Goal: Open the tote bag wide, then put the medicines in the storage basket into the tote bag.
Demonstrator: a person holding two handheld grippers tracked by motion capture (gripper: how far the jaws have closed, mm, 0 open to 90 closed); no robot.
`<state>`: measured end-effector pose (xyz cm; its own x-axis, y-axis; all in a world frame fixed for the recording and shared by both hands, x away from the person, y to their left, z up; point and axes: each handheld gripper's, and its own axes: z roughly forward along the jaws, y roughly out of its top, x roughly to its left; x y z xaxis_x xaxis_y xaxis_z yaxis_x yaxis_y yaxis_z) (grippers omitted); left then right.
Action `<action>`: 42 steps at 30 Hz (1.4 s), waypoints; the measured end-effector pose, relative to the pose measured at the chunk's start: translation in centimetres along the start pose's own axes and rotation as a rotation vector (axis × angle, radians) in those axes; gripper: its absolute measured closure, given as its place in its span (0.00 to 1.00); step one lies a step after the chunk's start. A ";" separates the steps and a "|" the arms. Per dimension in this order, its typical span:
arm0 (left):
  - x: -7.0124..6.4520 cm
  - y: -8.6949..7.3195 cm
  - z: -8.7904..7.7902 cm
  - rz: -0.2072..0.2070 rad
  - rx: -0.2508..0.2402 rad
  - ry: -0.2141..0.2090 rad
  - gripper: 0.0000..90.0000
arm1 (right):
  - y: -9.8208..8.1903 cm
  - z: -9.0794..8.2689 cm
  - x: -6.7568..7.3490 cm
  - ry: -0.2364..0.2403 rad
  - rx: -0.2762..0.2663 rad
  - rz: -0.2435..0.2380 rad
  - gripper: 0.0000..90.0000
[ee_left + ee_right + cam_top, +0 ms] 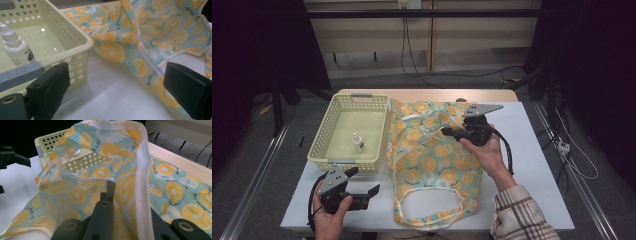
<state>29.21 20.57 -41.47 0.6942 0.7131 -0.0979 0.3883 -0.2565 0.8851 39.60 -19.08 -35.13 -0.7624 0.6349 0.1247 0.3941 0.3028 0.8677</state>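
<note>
Step in hand looks like opening up the orange-print fabric bag [432, 160], which lies on the white table [537, 150] just right of the yellow basket [349, 132]. Right gripper [447, 132] has its jaws together, pinched on the bag's white-trimmed edge [140, 170] and lifting it clear of the table. Left gripper [364, 192] sits near the basket's front corner, jaws wide apart, holding nothing. A small dropper bottle [357, 142] stands inside the basket. Next move, my read: left gripper takes the opposite edge to spread the mouth; keep the right pinch firm, since thin fabric may slip.
</note>
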 end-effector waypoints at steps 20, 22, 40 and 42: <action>3.1 3.3 -0.5 0.013 0.065 0.047 0.06 | -0.5 0.1 -0.2 -0.005 0.009 0.012 1.00; 3.5 3.7 -0.5 0.003 0.077 0.046 0.06 | -0.5 0.0 -0.2 -0.003 0.005 0.014 1.00; 6.5 5.8 1.6 0.013 0.148 0.047 0.11 | -0.7 0.3 -0.4 0.002 0.010 0.017 1.00; 6.9 6.0 2.0 0.001 0.151 0.044 0.10 | -0.7 0.3 -0.3 0.004 0.011 0.015 1.00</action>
<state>37.55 22.59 -37.76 0.6689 0.7396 -0.0741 0.4765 -0.3502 0.8065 39.74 -19.25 -35.95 -0.7584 0.6368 0.1392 0.4108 0.3011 0.8606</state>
